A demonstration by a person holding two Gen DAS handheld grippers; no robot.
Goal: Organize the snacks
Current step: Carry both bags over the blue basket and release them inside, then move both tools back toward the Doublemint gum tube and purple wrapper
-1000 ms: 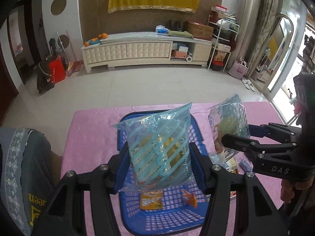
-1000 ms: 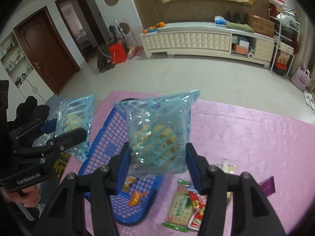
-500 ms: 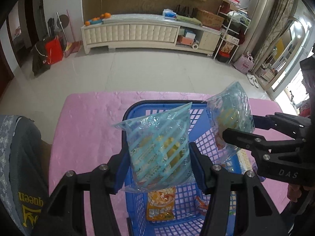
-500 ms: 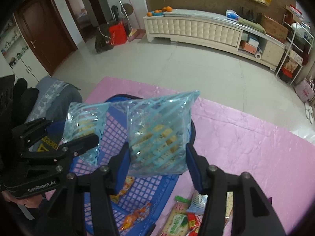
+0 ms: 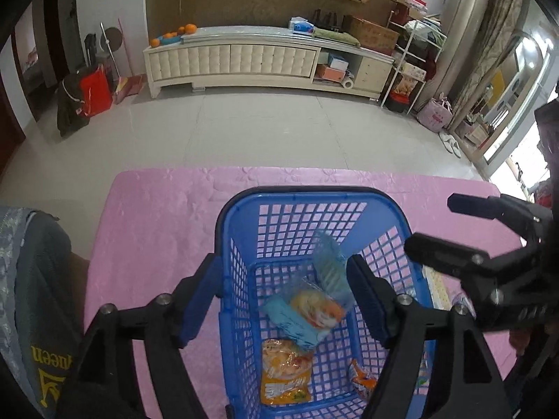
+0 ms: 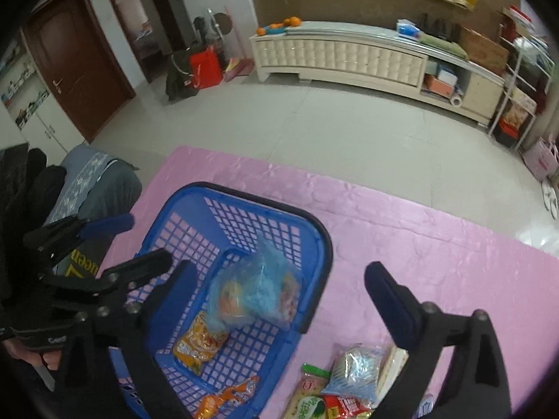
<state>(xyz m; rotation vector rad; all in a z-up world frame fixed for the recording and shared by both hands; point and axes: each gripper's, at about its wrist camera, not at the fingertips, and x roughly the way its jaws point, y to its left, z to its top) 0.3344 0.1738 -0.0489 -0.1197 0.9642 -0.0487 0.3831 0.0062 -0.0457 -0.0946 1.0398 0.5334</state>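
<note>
Two blue striped packets lie inside blue basket on pink table; drop step judged complete. Next move likely calls for fetching from loose snack pile beside basket. Left gripper and right gripper: both spread wide, grasping nothing

The basket sits on the table, left of a heap of loose snacks at the near edge. Inside it, two bags lie toward the far end, with a packet and a wrapper nearer.
</note>
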